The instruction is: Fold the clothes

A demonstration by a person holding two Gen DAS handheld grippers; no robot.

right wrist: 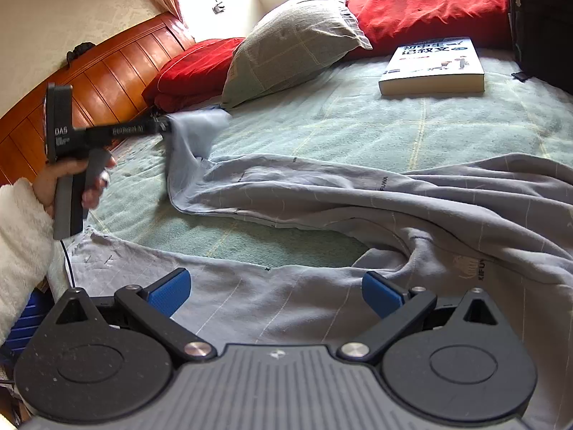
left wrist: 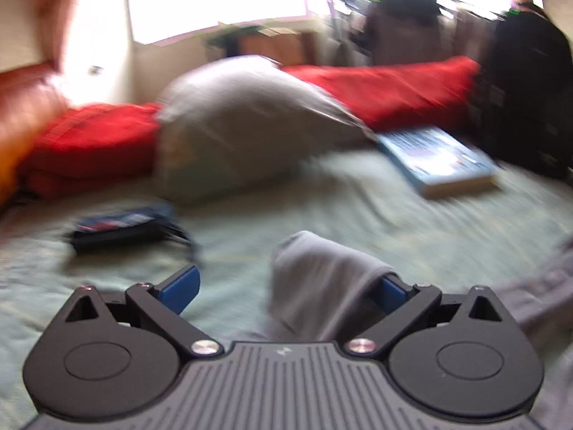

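Setting: a bed (right wrist: 358, 122) under a pale green checked cover, with a wooden headboard (right wrist: 118, 61) along its left side.
Garment: a grey garment (right wrist: 412, 193) lies rumpled across the near half of the bed, printed with small letters and thin lines.
Left tool: the left tool (right wrist: 163, 123), held in a person's hand (right wrist: 71, 179) with a white fleecy sleeve (right wrist: 21, 236), lifts one end of the garment off the bed; in its own blurred view its blue fingers (left wrist: 181, 288) stand wide apart, with cloth draped over the right one only.
Right tool: the right tool (right wrist: 275, 290) is open and empty, low over a flat stretch of the garment.
Background: a grey pillow (right wrist: 293, 39) leans on red bedding (right wrist: 429, 7); a book (right wrist: 435, 66) lies flat on the cover beyond the garment.
Also seen: a small dark pouch (left wrist: 125, 227) on the bed, left wrist view only.
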